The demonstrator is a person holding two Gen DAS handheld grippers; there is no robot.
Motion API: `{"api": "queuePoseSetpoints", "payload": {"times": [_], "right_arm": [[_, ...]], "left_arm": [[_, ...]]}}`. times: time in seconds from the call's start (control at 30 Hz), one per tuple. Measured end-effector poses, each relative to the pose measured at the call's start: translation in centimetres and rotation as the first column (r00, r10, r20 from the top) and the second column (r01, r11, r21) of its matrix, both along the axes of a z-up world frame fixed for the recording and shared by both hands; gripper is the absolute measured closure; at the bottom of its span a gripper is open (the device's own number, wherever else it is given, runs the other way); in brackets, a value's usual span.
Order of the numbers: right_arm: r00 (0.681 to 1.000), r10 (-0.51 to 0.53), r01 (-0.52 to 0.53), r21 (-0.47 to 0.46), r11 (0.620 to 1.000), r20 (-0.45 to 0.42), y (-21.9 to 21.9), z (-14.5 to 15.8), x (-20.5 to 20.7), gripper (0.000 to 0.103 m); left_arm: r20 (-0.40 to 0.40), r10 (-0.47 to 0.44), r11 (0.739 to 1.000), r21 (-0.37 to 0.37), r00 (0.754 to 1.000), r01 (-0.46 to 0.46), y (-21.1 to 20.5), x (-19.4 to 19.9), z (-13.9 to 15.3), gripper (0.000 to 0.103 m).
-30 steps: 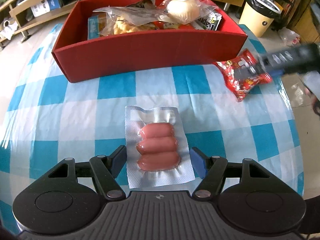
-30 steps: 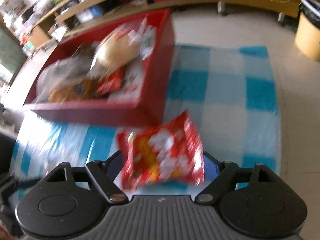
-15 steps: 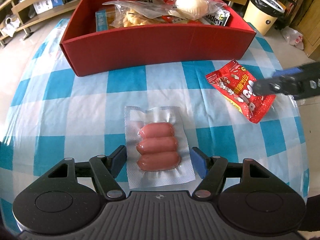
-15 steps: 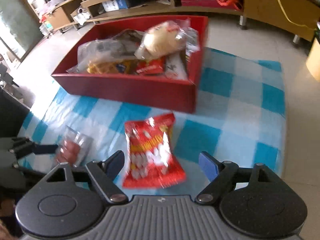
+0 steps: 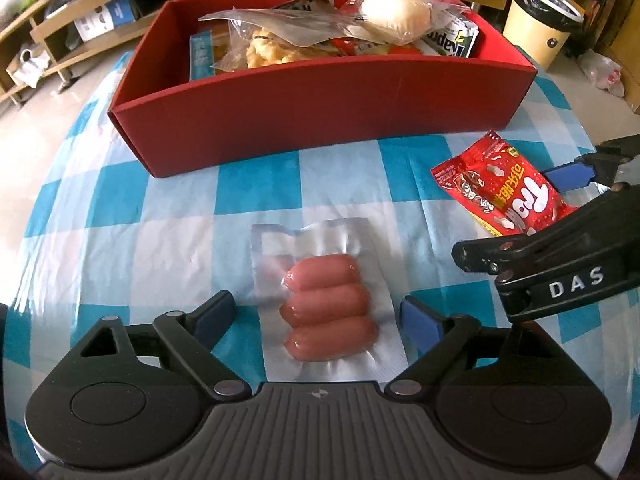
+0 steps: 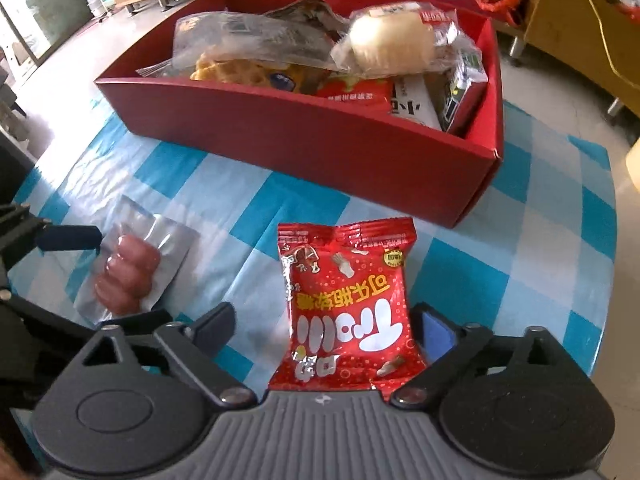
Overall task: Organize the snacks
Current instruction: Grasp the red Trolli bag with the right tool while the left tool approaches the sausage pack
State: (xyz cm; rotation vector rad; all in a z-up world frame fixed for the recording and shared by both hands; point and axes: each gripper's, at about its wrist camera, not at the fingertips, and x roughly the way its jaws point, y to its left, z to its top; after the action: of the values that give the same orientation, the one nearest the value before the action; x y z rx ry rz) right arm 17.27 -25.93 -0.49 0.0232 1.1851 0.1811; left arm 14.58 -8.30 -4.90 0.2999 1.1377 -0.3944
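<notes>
A clear vacuum pack of three pink sausages [image 5: 330,312] lies flat on the blue checked tablecloth, between the fingers of my open left gripper [image 5: 320,316]. It also shows in the right wrist view [image 6: 128,276]. A red candy bag [image 6: 348,312] lies on the cloth between the fingers of my open right gripper [image 6: 328,328]; it also shows in the left wrist view [image 5: 500,192]. The red box [image 5: 320,112] behind them holds several packed snacks, among them a wrapped bun [image 6: 388,44].
The checked table [image 5: 260,192] ends close to the right of the candy bag. A beige bin [image 5: 536,20] stands on the floor beyond the box. Low wooden shelves [image 5: 60,32] run along the back left.
The right gripper has swung in toward the left one with the candy bag between its fingers. The bag now lies nearer the sausage pack. The left gripper has barely moved.
</notes>
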Motion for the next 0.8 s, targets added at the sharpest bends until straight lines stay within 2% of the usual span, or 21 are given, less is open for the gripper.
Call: {"api": "queuePoseSetpoints", "payload": {"times": [0.07,0.1,0.13,0.2,0.23,0.3,0.43,0.8], "right_arm": [[1.0,-0.001,0.001,0.003,1.0,-0.006,-0.3,-0.2,0.1,0.003],[1.0,0.001,-0.001,-0.017,1.0,-0.002,-0.4,-0.3,0.0,0.013],[1.0,0.0,0.001,-0.047,0.999,0.01,-0.5,-0.1,-0.2,0.02],[1.0,-0.004,0.006,-0.064,0.998,0.027,-1.0,0.5,-0.6,0.042],[0.999,-0.01,0.012,-0.059,0.998,0.032,-1.3,0.7,-0.7,0.046],[0.999,-0.029,0.031,-0.05,0.998,0.033,-1.8,0.9,-1.0,0.048],[0.998,-0.024,0.026,-0.056,0.998,0.051,-1.6,1.6,-1.8,0.051],[0.985,-0.1,0.091,0.072,0.993,0.137,-2.9,5.0,-3.3,0.052]], "left_arm": [[0.013,0.014,1.0,-0.012,1.0,-0.014,0.4,-0.1,0.1,0.017],[0.02,0.019,1.0,-0.01,1.0,-0.018,0.6,-0.2,0.3,0.025],[0.014,0.021,1.0,-0.02,1.0,-0.021,0.8,-0.3,0.6,0.027],[-0.009,0.034,0.999,-0.02,0.999,-0.034,1.1,-0.4,0.7,0.027],[-0.007,0.034,0.999,-0.011,0.999,-0.034,1.2,-0.6,0.7,0.027],[-0.008,0.04,0.999,-0.002,0.999,-0.04,1.2,-0.9,0.8,0.027],[-0.016,0.073,0.997,-0.035,0.997,-0.074,1.8,-0.9,1.5,0.028],[0.012,0.11,0.988,-0.108,0.994,-0.108,2.4,-0.9,4.0,0.027]]}}
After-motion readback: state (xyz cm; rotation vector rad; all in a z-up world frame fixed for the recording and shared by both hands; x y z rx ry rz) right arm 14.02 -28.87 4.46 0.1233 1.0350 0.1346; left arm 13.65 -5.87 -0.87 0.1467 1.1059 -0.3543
